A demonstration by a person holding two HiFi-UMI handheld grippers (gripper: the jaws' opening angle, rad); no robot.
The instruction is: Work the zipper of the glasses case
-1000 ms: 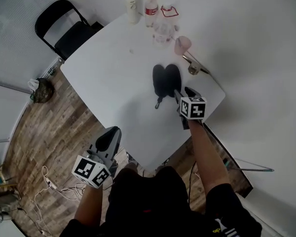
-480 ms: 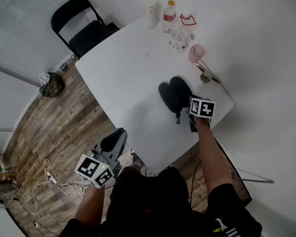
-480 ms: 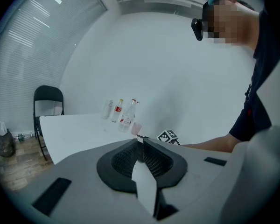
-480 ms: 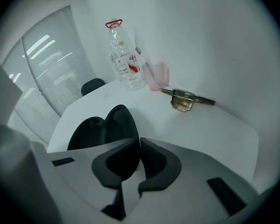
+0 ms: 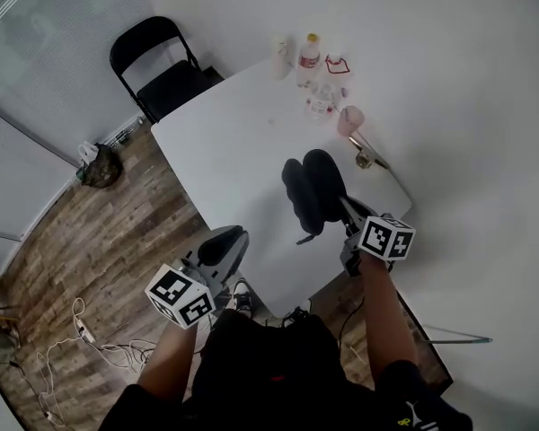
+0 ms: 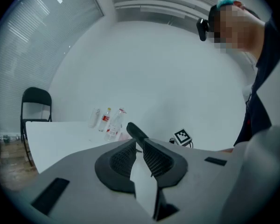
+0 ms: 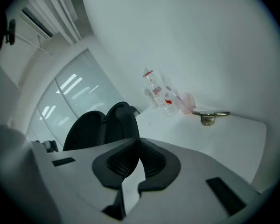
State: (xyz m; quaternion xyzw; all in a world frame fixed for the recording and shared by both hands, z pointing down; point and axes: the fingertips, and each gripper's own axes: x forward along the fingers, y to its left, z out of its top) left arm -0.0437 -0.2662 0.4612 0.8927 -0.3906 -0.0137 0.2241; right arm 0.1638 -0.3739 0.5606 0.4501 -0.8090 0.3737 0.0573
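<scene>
The black glasses case (image 5: 312, 189) is unzipped, its two halves spread, with a short strap dangling from its near end. It hangs raised above the white table (image 5: 225, 142). My right gripper (image 5: 349, 210) grips its right edge; the jaws have just been closing and are shut on the rim. In the right gripper view the case (image 7: 102, 127) stands just beyond the right gripper (image 7: 139, 142). My left gripper (image 5: 223, 244) is shut and empty, off the table's near edge. In the left gripper view the left gripper (image 6: 137, 143) points at the case (image 6: 135, 131).
At the table's far end stand a white bottle (image 5: 281, 57), a red-labelled bottle (image 5: 308, 52), a clear bottle (image 5: 322, 99) and a pink cup (image 5: 349, 119). A metal object (image 5: 368, 158) lies near the right edge. A black chair (image 5: 166, 70) stands behind, with a bag (image 5: 101, 165) on the floor.
My right gripper closed on the case's edge and lifted it off the table towards me. My left gripper rose a little beside the near table edge.
</scene>
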